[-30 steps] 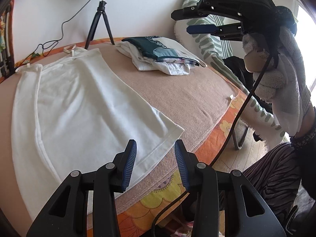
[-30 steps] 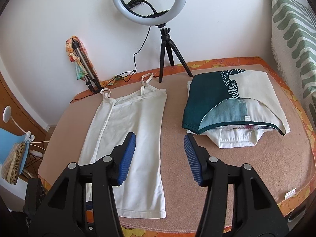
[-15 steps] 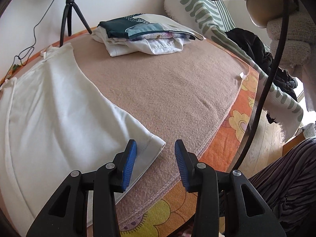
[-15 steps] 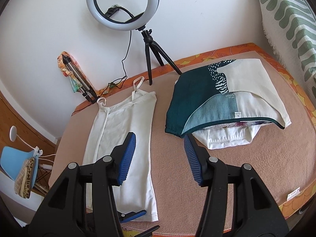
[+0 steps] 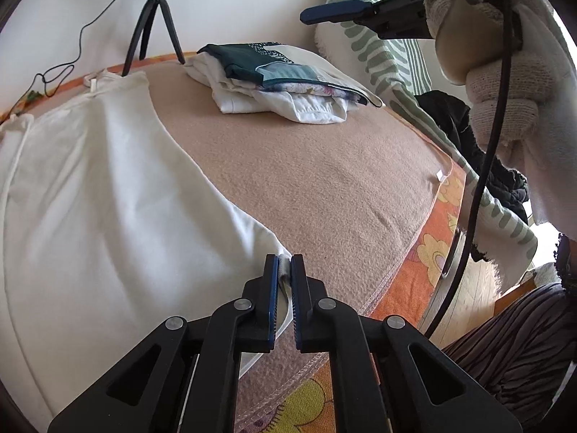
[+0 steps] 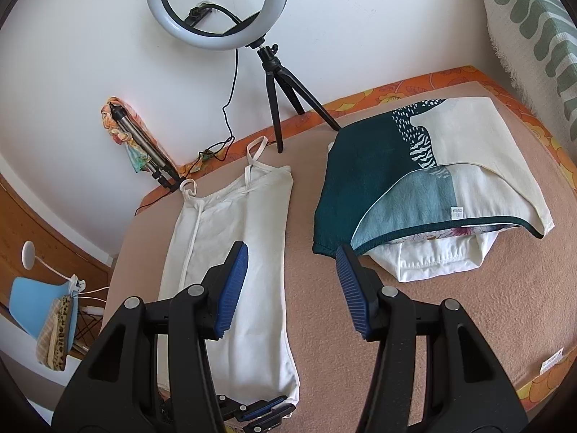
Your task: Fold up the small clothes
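Note:
A white strappy top (image 6: 230, 252) lies flat, folded lengthwise, on the tan blanket (image 6: 450, 324), straps toward the wall. My left gripper (image 5: 284, 263) is shut on the top's near right hem corner (image 5: 267, 241), low at the blanket. It also shows at the bottom of the right wrist view (image 6: 267, 409). My right gripper (image 6: 292, 263) is open and empty, held high above the blanket between the top and the stack. In the left wrist view its blue fingers (image 5: 335, 12) show at the upper right.
A stack of folded clothes (image 6: 425, 187) with a teal and cream piece on top sits at the back right. A ring light on a tripod (image 6: 274, 90) stands at the wall. A striped cushion (image 5: 389, 68) is on the right. The blanket's orange edge (image 5: 425, 263) is close.
My left gripper moved onto the top's hem corner and shut on it. My right gripper stayed open and shifted slightly above the blanket.

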The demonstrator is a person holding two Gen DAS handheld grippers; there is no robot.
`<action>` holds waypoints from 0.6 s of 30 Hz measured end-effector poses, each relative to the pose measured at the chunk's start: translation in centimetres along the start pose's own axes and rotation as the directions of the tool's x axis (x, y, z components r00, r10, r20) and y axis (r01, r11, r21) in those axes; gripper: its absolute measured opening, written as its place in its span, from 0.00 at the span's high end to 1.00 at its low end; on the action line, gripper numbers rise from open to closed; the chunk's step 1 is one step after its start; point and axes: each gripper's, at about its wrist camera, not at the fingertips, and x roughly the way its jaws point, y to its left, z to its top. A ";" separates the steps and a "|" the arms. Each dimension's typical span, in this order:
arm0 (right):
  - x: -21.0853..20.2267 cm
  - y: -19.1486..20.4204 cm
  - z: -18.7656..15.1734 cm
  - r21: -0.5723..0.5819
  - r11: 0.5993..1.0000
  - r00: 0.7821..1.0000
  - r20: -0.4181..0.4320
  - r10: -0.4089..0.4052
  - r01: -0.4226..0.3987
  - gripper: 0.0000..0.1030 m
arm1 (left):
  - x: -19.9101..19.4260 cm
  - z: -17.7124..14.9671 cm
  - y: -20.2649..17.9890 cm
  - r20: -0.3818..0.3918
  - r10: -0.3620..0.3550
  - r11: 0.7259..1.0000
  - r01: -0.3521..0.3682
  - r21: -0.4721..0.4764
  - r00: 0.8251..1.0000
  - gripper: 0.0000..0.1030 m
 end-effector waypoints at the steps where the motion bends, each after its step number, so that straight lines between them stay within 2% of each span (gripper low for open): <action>1: 0.6 0.1 0.3 0.006 1.000 1.000 -0.007 0.009 -0.009 0.48 | -0.4 0.0 0.2 0.012 -0.008 1.000 0.008 -0.019 1.000 0.95; 7: 5.0 1.7 2.4 -0.018 0.999 0.998 -0.053 0.039 -0.040 0.48 | -2.5 -0.3 1.7 0.069 -0.014 0.994 0.021 -0.103 0.998 0.96; 11: 9.6 2.3 3.4 0.014 0.998 0.990 -0.126 0.061 -0.060 0.49 | -2.9 -0.7 2.6 0.118 -0.012 0.986 0.032 -0.166 0.993 0.96; 13: 11.9 2.7 3.9 0.012 0.998 0.985 -0.161 0.065 -0.064 0.56 | -3.1 -0.8 2.9 0.153 -0.016 0.978 0.047 -0.202 0.988 0.96; 18: 17.7 3.1 5.2 -0.016 1.000 0.975 -0.223 0.008 -0.012 0.57 | -3.9 -1.1 3.0 0.203 -0.011 0.973 0.057 -0.222 0.979 0.96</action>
